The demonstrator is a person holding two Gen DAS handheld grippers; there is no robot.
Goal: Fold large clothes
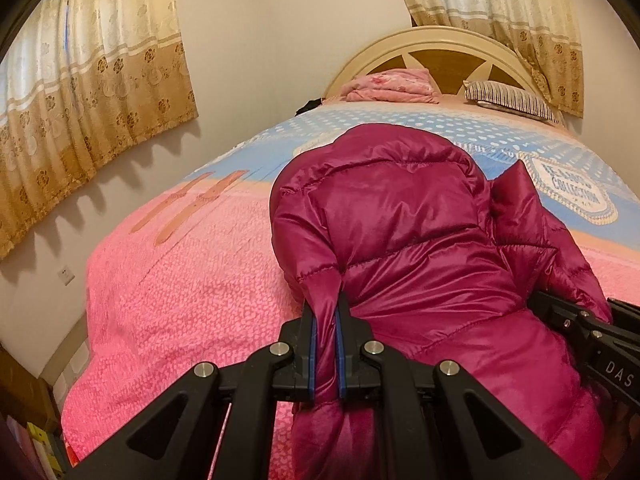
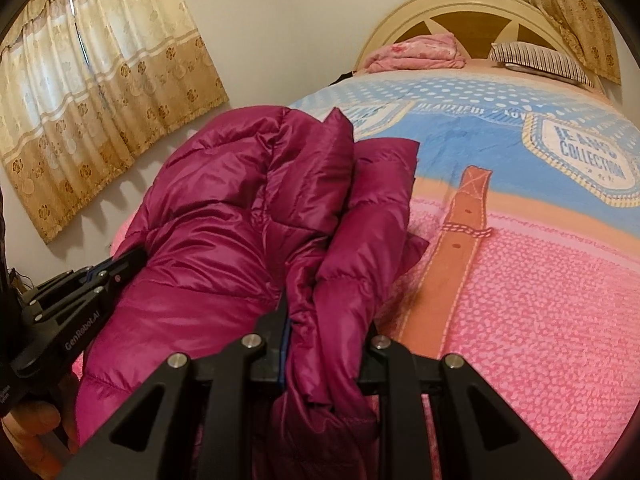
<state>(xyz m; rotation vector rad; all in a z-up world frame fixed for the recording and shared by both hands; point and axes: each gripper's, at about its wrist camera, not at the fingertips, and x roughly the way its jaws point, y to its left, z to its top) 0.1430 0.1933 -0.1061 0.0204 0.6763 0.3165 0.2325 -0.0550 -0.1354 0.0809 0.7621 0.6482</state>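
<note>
- The jacket (image 1: 420, 240), a magenta puffer, lies on the bed (image 1: 180, 280), its far end pointing to 12 o'clock toward the headboard (image 1: 436, 46) and its near end bunched at the bed's near edge.
- The left tongs (image 1: 326, 320) are pressed nearly together, pinching a thin fold of the jacket's left edge; the fabric runs up between the blue pads.
- The right tongs (image 2: 320, 320) pinch a thicker wad at the jacket's right edge, so they stand a little further apart; the right pad is hidden by fabric.
- Holding both near corners at once likely serves to lift that end evenly and carry it toward 12 o'clock for a fold.
- A sleeve (image 2: 376, 200) lies doubled along the right side, probably tucked in to narrow the shape.
- At the bed's far end, well apart, sit a pink bundle (image 1: 392, 86) and a striped pillow (image 1: 512, 98).
- Curtains (image 1: 92, 100) hang at 10 o'clock.
</note>
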